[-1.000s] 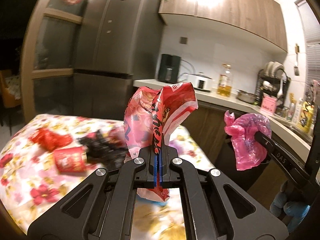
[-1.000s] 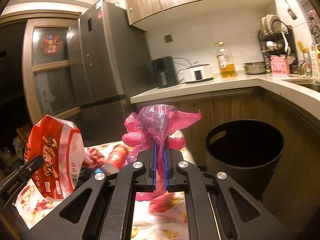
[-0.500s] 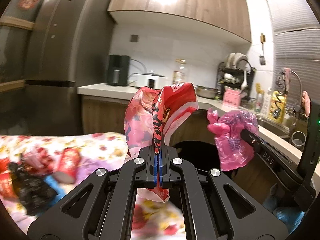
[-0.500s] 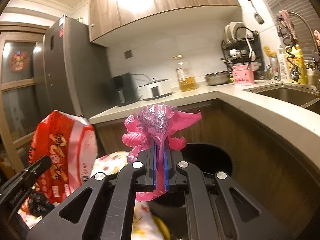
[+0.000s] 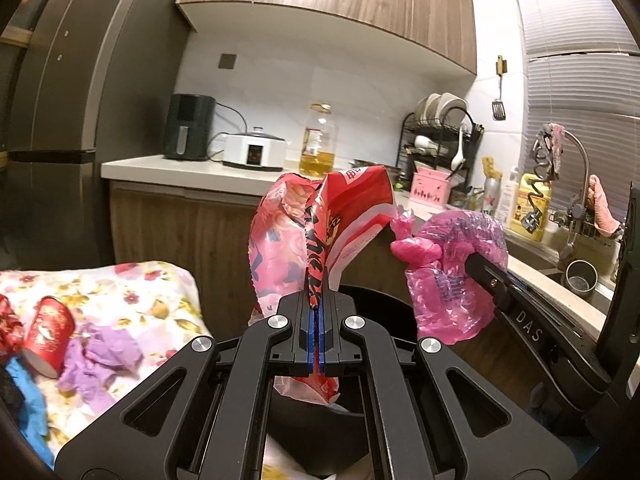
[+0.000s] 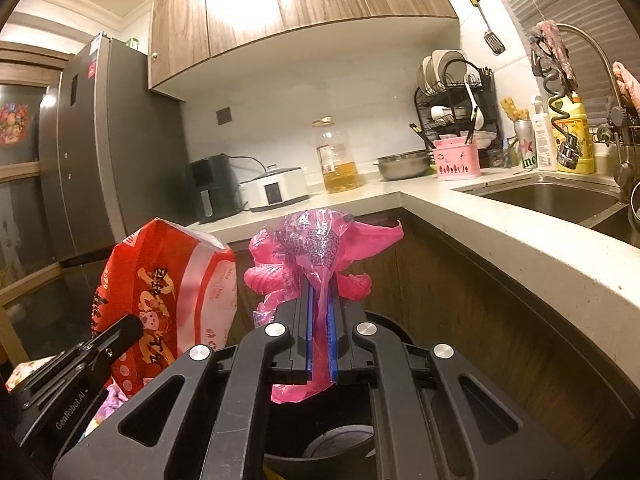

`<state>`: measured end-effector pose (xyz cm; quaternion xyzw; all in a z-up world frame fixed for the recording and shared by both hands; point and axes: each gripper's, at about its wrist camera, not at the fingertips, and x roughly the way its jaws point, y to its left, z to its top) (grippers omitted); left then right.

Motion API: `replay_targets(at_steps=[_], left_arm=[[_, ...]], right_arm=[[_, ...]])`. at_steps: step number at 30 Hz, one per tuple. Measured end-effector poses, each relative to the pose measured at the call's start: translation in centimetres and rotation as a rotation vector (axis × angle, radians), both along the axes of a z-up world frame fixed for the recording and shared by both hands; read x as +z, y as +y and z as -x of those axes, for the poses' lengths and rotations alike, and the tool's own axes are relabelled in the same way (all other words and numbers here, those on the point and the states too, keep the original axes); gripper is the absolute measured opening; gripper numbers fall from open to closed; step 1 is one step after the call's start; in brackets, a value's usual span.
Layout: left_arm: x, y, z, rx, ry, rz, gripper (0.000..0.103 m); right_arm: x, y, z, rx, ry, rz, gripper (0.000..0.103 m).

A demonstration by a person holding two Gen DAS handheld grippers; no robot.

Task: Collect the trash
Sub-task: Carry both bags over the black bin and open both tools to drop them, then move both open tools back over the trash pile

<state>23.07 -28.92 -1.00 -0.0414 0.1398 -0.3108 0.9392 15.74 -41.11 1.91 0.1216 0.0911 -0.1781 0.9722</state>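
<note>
Two grips: our left gripper (image 5: 316,300) pinches a red snack bag (image 5: 344,216), our right gripper (image 6: 320,300) a pink plastic bag (image 6: 316,248), above a black bin (image 6: 384,328) (mostly hidden); beyond, countertop (image 6: 380,192).

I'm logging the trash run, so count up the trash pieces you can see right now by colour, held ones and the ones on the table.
Red: 2, the held wrapper and the cup
Pink: 1, the held bag
Purple: 1, the crumpled scrap
Blue: 1, the scrap
Total: 5; more at the left edge is cut off.
</note>
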Motion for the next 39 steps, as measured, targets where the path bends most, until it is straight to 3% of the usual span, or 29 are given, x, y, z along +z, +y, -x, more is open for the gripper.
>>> replay_targets(at_steps=[13, 18, 22, 28, 32, 39], left_arm=[[-1.8, -1.8, -2.0, -0.037, 0.052, -0.008, 0.000], [-2.4, -2.4, -2.5, -0.060, 0.070, -0.029, 0.000], [-2.9, -2.6, -3.0, -0.067, 0.094, -0.033, 0.001], [-3.5, -2.5, -3.2, -0.063, 0.118, -0.045, 0.018], [-3.4, -1.9, -2.9, -0.042, 0.113, -0.037, 0.045], [-3.0, 0.3, -2.1, 0.047, 0.111, -0.042, 0.066]], right_arm=[[-1.2, -0.5, -1.5, 0.001, 0.028, 0.001, 0.007], [-1.4, -0.4, -2.1, 0.025, 0.038, 0.003, 0.022], [-1.6, -0.5, -2.3, 0.028, 0.046, -0.002, 0.024], [-1.8, -0.7, -1.9, 0.018, 0.050, -0.015, 0.031], [-2.0, -0.4, -1.6, 0.017, 0.059, -0.016, 0.041], [-2.0, 0.1, -0.9, 0.017, 0.064, -0.024, 0.058]])
